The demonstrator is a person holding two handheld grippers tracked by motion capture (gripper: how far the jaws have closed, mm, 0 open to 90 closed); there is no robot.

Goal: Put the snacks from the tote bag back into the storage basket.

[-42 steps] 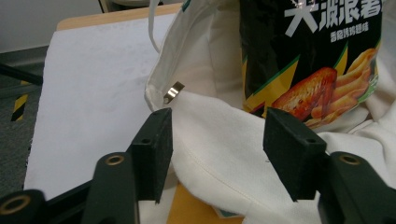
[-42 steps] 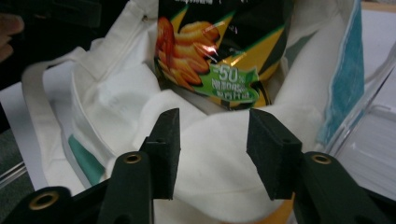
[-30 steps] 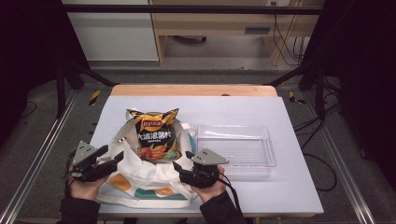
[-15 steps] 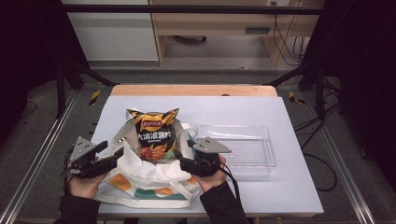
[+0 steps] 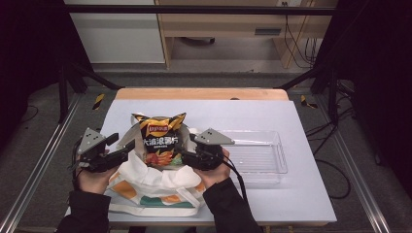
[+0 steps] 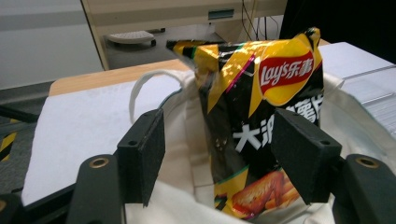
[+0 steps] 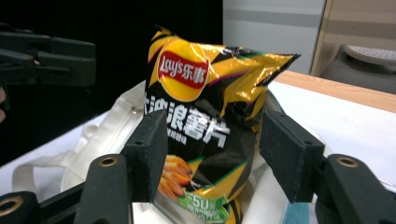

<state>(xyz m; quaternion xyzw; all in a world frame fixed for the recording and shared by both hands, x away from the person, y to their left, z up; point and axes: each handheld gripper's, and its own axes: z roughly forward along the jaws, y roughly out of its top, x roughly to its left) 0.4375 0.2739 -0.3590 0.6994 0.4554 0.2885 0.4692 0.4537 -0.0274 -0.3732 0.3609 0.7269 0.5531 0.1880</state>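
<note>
Chips bag (image 5: 159, 141) stands half inside the tote bag (image 5: 155, 187), whose mouth both grippers (image 5: 127, 149) (image 5: 186, 154) spread, jaws apparently grasping its rim.

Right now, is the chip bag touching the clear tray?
Apart. In the high view the chip bag stands in the white tote bag, and bare table plus the right gripper lie between it and the clear tray.
</note>
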